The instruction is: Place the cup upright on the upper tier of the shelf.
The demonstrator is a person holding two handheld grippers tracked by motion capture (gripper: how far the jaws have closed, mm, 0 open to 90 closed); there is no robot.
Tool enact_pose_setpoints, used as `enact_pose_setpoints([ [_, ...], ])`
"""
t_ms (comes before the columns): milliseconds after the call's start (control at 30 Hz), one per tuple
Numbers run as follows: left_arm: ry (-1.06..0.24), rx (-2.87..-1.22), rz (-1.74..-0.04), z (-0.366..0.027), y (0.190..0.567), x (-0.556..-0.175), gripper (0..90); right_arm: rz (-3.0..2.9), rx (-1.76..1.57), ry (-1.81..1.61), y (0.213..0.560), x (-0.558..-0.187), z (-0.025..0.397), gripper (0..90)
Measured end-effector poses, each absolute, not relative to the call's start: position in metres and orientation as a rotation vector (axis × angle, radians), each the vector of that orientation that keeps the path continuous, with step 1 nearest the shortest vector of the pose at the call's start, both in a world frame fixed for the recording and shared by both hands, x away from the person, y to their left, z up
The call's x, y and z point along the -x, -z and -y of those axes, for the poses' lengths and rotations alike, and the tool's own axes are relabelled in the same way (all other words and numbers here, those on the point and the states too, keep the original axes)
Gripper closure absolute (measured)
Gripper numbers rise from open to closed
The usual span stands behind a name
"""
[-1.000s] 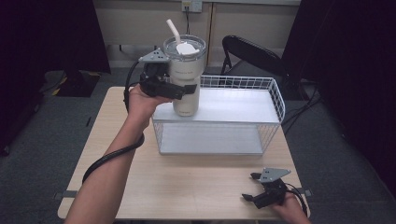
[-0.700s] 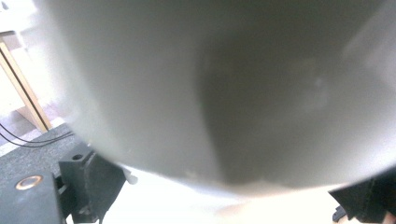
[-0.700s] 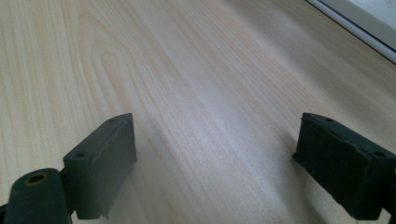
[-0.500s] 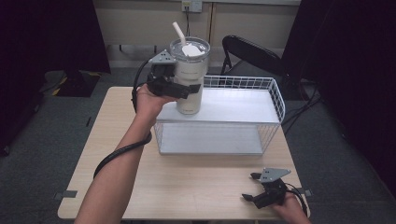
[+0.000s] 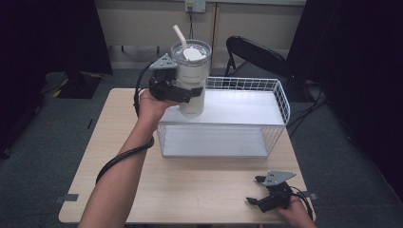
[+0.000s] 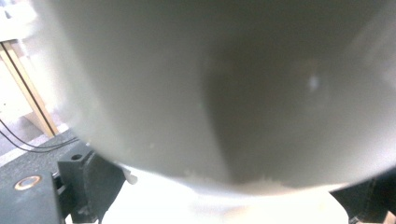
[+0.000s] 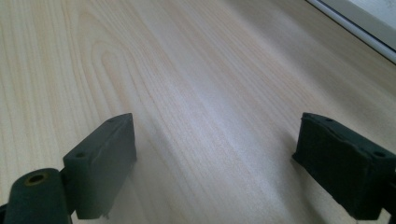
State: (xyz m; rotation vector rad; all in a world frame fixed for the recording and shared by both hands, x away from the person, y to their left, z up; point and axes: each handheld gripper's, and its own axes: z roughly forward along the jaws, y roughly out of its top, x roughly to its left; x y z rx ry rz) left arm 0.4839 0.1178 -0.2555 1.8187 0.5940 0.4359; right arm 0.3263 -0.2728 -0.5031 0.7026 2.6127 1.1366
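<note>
Above the near-left corner of the white wire basket (image 5: 280,97), we hold the tumbler (image 5: 191,80) with its straw (image 5: 179,36) upright in the left gripper (image 5: 183,93), jaws clamped on its body. We judge this the carrying step, cup lifted clear of the surface (image 5: 199,190). Next we'd need to lower it steadily into the basket without tipping. Our right gripper (image 5: 259,190) rests on the surface, jaws wide and holding nothing

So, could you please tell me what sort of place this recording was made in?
Probably a lab or office set up for recording: black curtains flank a light wooden table, a black folding chair stands behind, and grey carpet covers the floor.
</note>
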Motion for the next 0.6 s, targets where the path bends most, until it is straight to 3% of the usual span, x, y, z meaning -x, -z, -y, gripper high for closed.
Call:
enact_pose_setpoints([
  [600, -0.412, -1.800, -0.633, -0.1203, 0.2608, -0.4818, 9.0, -2.613, -0.703, -1.138, 0.5031, -0.3264, 0.2728, 11.7],
])
